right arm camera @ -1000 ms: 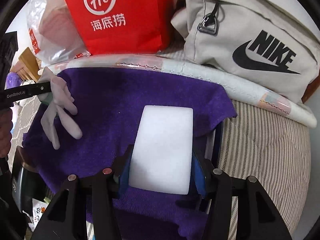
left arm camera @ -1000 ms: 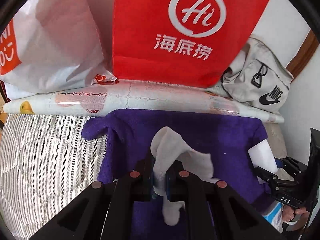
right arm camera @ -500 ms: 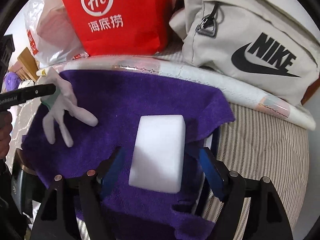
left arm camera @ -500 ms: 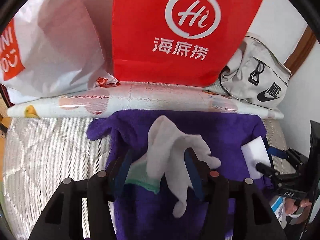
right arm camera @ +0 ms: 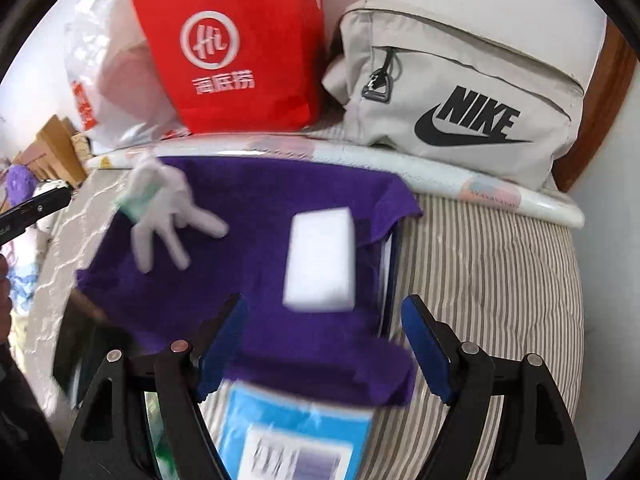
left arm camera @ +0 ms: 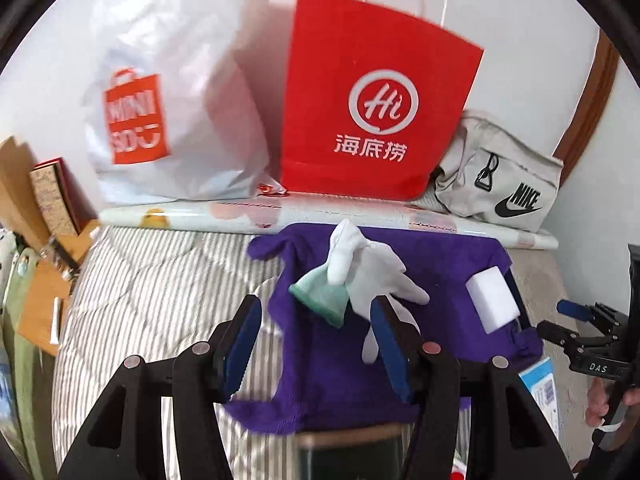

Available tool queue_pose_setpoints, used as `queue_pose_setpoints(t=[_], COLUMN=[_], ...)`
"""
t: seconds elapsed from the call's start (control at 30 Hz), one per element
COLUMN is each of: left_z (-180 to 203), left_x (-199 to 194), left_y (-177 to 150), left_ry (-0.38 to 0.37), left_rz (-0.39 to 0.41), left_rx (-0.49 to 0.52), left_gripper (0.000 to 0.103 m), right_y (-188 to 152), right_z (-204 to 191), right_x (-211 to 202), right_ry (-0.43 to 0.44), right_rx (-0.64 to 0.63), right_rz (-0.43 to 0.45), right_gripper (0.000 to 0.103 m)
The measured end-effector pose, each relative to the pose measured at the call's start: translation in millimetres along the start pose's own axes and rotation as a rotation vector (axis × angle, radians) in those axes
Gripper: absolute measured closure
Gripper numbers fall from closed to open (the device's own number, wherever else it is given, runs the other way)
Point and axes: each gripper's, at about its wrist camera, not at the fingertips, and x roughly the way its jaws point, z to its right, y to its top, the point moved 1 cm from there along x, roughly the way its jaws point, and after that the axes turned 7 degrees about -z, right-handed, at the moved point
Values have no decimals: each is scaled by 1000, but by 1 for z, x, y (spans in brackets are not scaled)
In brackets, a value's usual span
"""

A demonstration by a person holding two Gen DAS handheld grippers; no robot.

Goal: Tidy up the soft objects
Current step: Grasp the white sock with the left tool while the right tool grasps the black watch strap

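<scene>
Both grippers hang empty and spread — left gripper [left arm camera: 316,344] nearer the white glove [left arm camera: 360,276], right gripper [right arm camera: 324,352] behind the sponge [right arm camera: 320,260], its long axis pointing away.

The right gripper [right arm camera: 322,354] hangs over a purple towel [right arm camera: 256,264] spread on a striped bed [right arm camera: 480,280], its blue-padded jaws having just opened wide, with nothing between them. A white sponge [right arm camera: 320,260] lies on the towel just beyond the jaws. A white glove [right arm camera: 164,208] lies at the towel's far left corner. A red bag [right arm camera: 240,48] and a grey Nike bag [right arm camera: 460,92] stand at the far edge. A blurred blue-and-white box [right arm camera: 296,436] sits nearest.
</scene>
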Motion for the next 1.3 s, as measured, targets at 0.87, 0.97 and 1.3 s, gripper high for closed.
queue_pose_setpoints(t=[0.87,0.97,1.3], left_z=[27,30,44], left_x=[-47,-37,-9], left_y=[-204,-218,-241], left_ry=[-38,-44,-81], left_rz=[-53,-59,-106], left_rx=[169,195,286], left_gripper=[49,49,52], right_y=[-200,-215,-242], right_z=[-75,-80,-88], right_x=[-72,-64,-48], right_ry=[69,105,122], right_rx=[-79,-83,-104], right_rz=[165,156,124], right_gripper=[25,30,31])
